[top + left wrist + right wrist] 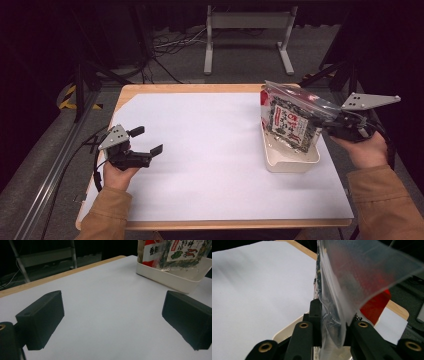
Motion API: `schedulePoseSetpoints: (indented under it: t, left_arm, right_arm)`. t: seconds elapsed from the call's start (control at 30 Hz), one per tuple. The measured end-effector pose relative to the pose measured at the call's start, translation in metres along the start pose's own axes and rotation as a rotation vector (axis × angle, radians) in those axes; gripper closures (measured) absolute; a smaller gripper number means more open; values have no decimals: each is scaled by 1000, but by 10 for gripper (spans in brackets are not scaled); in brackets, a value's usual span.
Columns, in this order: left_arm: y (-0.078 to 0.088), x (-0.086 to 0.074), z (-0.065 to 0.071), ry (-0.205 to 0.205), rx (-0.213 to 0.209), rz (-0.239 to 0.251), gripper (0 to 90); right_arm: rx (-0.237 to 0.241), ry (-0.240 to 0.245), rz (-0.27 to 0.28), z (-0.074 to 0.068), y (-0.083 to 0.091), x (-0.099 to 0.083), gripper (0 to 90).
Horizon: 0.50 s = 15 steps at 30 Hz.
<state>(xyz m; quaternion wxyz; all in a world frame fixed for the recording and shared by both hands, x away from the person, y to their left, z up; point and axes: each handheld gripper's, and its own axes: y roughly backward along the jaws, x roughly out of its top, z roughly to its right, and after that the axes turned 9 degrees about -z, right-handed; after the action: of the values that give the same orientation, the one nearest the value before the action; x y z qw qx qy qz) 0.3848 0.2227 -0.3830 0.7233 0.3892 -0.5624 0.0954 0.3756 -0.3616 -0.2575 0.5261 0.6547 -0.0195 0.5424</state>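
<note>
A clear plastic snack bag (290, 117) with black, white and red print hangs tilted over a white tray (292, 159) at the table's right side. My right gripper (327, 126) is shut on the bag's right edge; in the right gripper view the two jaws pinch the bag (342, 295) between them, with the tray (287, 332) below. The bag's lower end reaches down inside the tray. My left gripper (149, 140) rests open near the table's left edge, nothing between its fingers (41, 320). In the left gripper view the tray (172, 277) and the bag (175, 252) stand far right.
A white sheet (210, 150) covers the wooden table (150, 89). A grey metal stand (247, 35) and cables (165, 45) lie on the floor beyond the far edge. A rail (55, 165) runs along the left.
</note>
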Motion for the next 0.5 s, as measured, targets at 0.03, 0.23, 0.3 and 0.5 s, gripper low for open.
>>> schedulePoseSetpoints:
  t: [0.03,0.23,0.3,0.5]
  left_arm:
    - [0,0,0,-3,0,2,47]
    - [-1,0,0,0,-3,0,47]
    - [-1,0,0,-7,0,0,47]
    - [-1,0,1,-2,0,-1,47]
  right_arm:
    - [0,-2,5,0,-1,-1,770]
    - [6,-10,5,1,-3,-4,770]
    - [4,-12,5,0,-4,-5,770]
    - [-2,-26,-6,-3,-12,-11,771]
